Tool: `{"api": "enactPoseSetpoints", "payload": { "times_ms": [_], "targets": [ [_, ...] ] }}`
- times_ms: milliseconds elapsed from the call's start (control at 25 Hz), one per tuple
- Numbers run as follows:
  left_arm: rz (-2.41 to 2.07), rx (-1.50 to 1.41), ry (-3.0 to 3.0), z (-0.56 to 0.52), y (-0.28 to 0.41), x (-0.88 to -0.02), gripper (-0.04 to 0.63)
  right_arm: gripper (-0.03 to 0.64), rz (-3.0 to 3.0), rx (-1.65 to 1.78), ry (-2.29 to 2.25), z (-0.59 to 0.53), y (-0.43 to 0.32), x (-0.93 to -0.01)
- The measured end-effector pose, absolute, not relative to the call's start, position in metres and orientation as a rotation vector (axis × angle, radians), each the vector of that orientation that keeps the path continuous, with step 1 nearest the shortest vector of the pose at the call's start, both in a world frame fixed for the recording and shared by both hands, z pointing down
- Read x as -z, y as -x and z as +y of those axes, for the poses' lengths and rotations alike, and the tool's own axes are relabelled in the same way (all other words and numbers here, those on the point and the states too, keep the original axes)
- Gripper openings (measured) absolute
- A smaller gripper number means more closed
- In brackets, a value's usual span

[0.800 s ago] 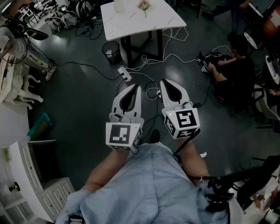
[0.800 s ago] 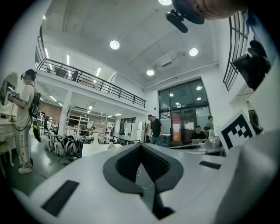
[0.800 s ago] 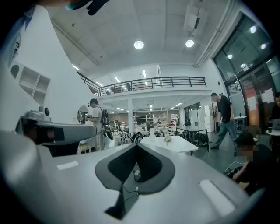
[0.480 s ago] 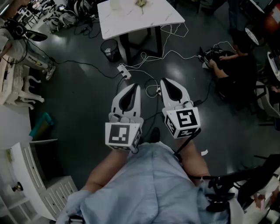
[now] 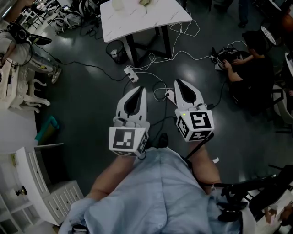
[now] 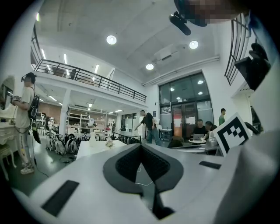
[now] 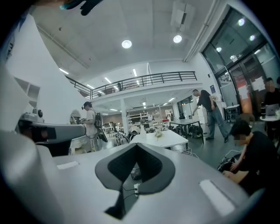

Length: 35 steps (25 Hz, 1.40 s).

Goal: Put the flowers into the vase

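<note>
The left gripper point(image 5: 144, 89) and right gripper point(image 5: 176, 82) are both clenched on nothing, well short of the table point(image 5: 160, 16) where the flowers point(image 5: 145, 2) lie near the vase point(image 5: 118, 4), and loose cables point(image 5: 155, 61) across the floor between could trip the approach.

White marbled table point(image 5: 158, 17), light-blue shirt point(image 5: 151, 192), dark grey floor point(image 5: 82, 105).

Lab w/ mezzanine point(image 6: 87, 78), floor cables point(image 5: 183, 53)
</note>
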State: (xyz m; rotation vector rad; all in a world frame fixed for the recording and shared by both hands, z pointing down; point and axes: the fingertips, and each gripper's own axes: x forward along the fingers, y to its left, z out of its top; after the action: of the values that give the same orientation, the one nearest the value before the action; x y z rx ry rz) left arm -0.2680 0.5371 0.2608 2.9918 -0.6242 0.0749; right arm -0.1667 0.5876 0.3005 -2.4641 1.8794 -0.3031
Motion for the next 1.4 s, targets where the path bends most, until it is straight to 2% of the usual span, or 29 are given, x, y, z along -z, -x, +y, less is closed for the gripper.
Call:
{"api": "enactPoseSetpoints", "payload": {
  "times_ms": [560,800,1120,1400],
  "targets": [
    [-0.636,-0.074,-2.952,0.464,0.219,-0.288,0.005,0.002,1.881,0.374,2.474,0.520,0.112,-0.326],
    [-0.628,-0.078,-2.914,0.371,0.179,-0.312,0.005,0.002,1.911,0.404,2.473,0.424,0.078,-0.347],
    [-0.603,-0.021,-2.919,0.231,0.124,-0.289,0.005,0.002,1.997,0.371,2.446,0.267,0.035,-0.326],
    [-0.563,0.032,-2.913,0.172,0.097,-0.280,0.005,0.002,1.994,0.287,2.476,0.205,0.000,-0.298]
  ]
}}
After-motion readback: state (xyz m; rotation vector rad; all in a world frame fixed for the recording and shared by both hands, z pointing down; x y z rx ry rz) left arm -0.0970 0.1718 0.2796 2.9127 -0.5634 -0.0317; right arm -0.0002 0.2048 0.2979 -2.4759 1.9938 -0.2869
